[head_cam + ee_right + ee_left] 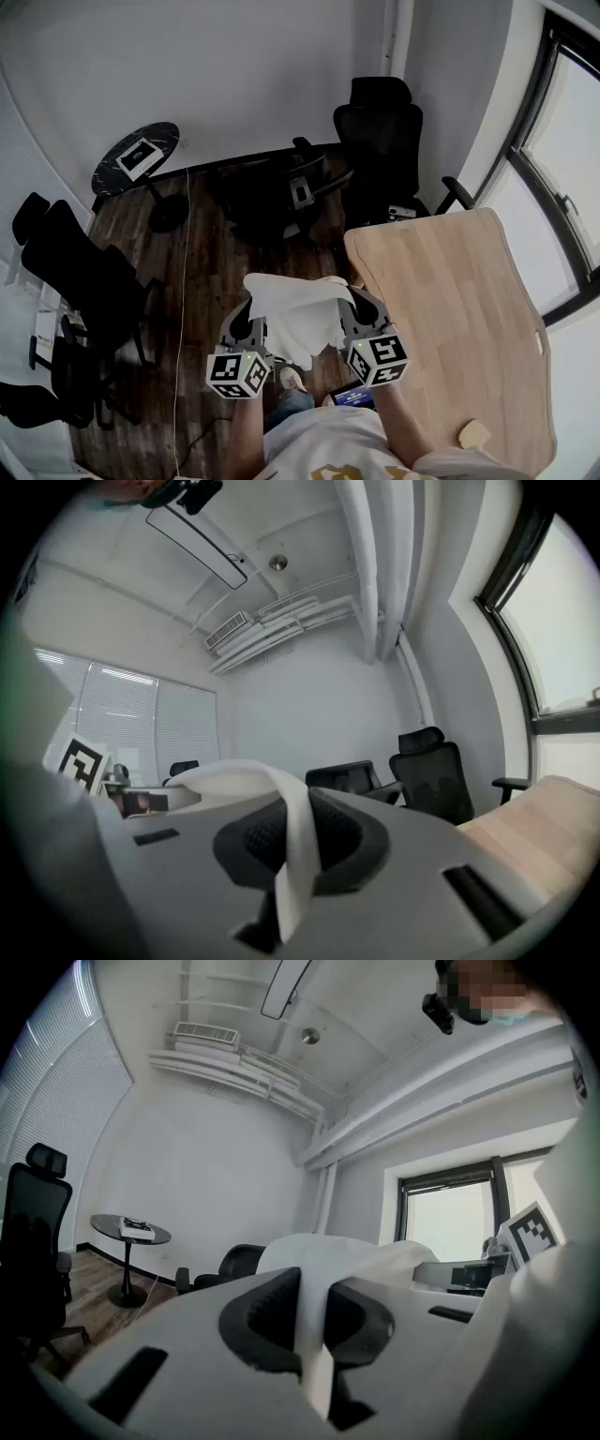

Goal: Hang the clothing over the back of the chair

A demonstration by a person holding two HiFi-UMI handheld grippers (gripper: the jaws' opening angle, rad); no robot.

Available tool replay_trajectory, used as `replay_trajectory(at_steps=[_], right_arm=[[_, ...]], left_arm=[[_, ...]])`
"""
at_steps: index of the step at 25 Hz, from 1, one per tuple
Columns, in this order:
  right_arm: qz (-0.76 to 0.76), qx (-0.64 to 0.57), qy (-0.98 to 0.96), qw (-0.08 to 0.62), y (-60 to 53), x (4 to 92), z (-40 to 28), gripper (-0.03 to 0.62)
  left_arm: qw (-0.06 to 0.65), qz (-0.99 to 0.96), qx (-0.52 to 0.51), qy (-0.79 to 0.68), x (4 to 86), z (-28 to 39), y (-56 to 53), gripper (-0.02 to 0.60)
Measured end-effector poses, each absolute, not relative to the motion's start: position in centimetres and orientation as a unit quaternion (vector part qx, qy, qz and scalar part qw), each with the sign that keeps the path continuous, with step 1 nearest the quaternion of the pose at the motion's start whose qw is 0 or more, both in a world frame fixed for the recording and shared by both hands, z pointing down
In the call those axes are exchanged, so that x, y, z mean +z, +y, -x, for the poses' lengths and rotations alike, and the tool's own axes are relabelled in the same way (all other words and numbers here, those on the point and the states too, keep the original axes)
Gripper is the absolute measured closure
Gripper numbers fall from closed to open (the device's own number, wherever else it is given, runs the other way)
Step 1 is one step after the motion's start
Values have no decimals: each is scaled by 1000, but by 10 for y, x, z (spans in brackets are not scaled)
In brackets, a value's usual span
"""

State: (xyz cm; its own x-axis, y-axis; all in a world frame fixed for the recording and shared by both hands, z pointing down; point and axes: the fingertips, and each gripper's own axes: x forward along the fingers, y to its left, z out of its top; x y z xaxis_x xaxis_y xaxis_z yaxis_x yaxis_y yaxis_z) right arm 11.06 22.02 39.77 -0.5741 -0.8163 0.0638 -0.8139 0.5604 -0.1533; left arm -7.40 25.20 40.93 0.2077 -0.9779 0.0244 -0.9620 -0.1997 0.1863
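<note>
I held the white clothing (298,309) up in front of me with 2 tongs. My left tongs (249,314) were clamped on 1 edge and my right tongs (359,307) on the other, both pointing level. The cloth hung stretched between them, above the wooden floor (187,272) and just left of the desk (459,309). A black chair (382,141) stood past the desk's far end, well apart from the clothing.

One left gripper (247,319), one right gripper (362,306), one white garment (298,305), one wooden desk (450,300), one round table (136,155), at least three black chairs (380,141).
</note>
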Motion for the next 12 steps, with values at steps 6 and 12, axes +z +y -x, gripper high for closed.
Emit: replay_trajectory(at_steps=[6, 12], right_arm=[[458, -83, 885, 16, 221, 392, -112, 568], [447, -88, 890, 23, 220, 388, -109, 568]], left_arm=[[73, -772, -48, -629, 403, 72, 256, 551], [68, -769, -43, -634, 399, 75, 255, 551]])
